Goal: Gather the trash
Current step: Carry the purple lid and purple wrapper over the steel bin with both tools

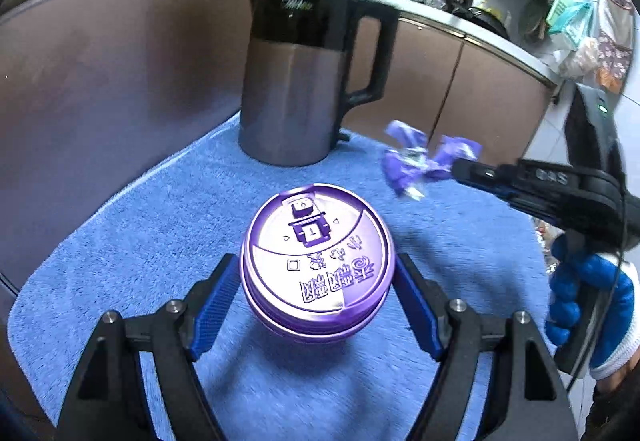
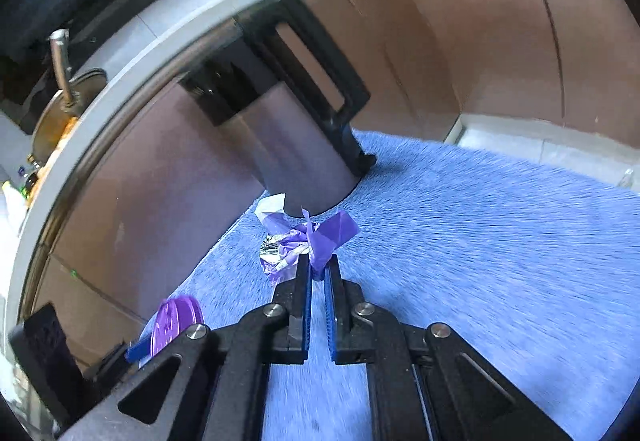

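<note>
A purple cup (image 1: 320,281) with a purple lid sits between the blue pads of my left gripper (image 1: 316,259), which press on both sides of it and hold it just above the blue towel (image 1: 160,221). The cup (image 2: 176,321) also shows at the lower left of the right wrist view. My right gripper (image 2: 318,261) is shut on a crumpled purple and silver wrapper (image 2: 312,237), pinched at its near edge and off the towel (image 2: 480,241). From the left wrist view, the wrapper (image 1: 416,161) hangs at the tip of the right gripper (image 1: 460,169), to the right of the cup.
A grey and black kettle (image 1: 296,89) stands at the far edge of the towel, just behind the wrapper, as the right wrist view shows the kettle (image 2: 288,145). Brown cabinet doors (image 1: 100,81) rise behind it. A hand in a blue glove (image 1: 588,301) holds the right gripper.
</note>
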Action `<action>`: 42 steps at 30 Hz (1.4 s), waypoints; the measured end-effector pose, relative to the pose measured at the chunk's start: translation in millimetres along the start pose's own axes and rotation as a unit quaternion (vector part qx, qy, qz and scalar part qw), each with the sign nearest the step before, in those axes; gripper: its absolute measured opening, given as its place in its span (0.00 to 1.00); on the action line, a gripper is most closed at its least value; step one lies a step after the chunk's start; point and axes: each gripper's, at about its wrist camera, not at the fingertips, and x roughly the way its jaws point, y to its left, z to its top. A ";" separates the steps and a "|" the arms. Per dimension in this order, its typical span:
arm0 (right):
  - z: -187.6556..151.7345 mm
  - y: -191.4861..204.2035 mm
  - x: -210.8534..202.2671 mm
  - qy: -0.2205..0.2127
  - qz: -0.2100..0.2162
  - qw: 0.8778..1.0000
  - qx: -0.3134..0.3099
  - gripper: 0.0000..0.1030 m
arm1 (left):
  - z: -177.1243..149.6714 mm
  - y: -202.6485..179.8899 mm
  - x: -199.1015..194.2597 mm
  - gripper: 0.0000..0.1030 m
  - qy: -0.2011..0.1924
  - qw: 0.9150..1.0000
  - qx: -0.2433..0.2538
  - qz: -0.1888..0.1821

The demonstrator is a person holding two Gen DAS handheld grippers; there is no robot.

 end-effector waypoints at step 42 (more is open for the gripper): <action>-198.9 -230.6 -271.4 -0.016 -0.267 0.959 0.092 0.08 | -103.0 -399.5 58.9 0.75 0.166 0.943 0.201 -0.205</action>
